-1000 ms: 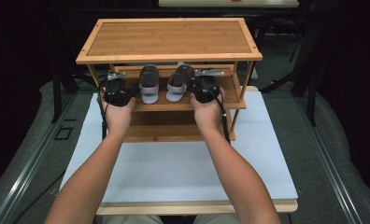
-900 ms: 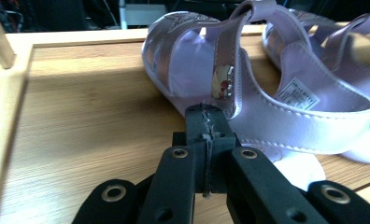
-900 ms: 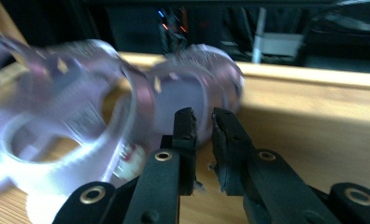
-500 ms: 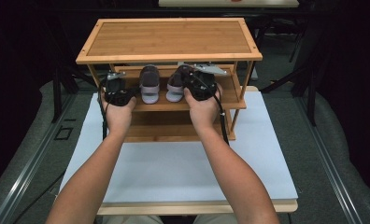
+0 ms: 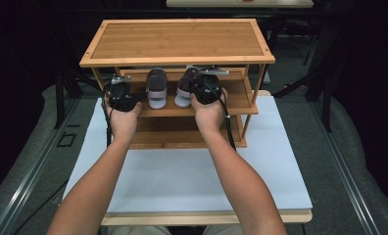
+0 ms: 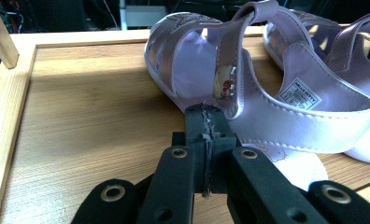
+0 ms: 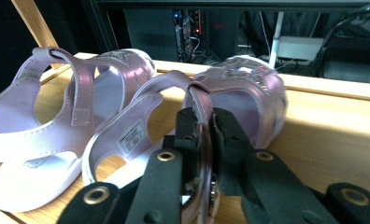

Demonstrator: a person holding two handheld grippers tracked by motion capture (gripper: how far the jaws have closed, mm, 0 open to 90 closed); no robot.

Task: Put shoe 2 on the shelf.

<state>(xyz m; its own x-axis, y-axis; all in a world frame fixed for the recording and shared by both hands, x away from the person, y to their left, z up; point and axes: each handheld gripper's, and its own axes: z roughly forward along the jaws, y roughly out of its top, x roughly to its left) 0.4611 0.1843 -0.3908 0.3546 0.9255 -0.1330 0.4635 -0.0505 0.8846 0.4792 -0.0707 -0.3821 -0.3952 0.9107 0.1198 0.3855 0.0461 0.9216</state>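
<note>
Two lilac sandals stand side by side on the middle shelf (image 5: 236,93) of a bamboo shoe rack (image 5: 177,39). My left gripper (image 5: 122,88) rests at the shelf's left end. Its jaws (image 6: 205,126) are shut with nothing between them, the tip right beside the left sandal (image 6: 230,88) (image 5: 156,88). My right gripper (image 5: 202,83) (image 7: 204,126) has just been closing and is shut on the strap (image 7: 199,95) of the right sandal (image 7: 248,93) (image 5: 184,90). In the right gripper view the left sandal (image 7: 47,112) lies to the left.
The rack stands at the far end of a white table (image 5: 182,171). Its top board overhangs the middle shelf, and corner posts (image 5: 253,83) stand at the sides. A lower shelf (image 5: 172,132) lies under my hands. Dark floor and metal legs surround the table.
My right gripper has shifted slightly left over the right sandal. The left hand and both sandals have stayed put.
</note>
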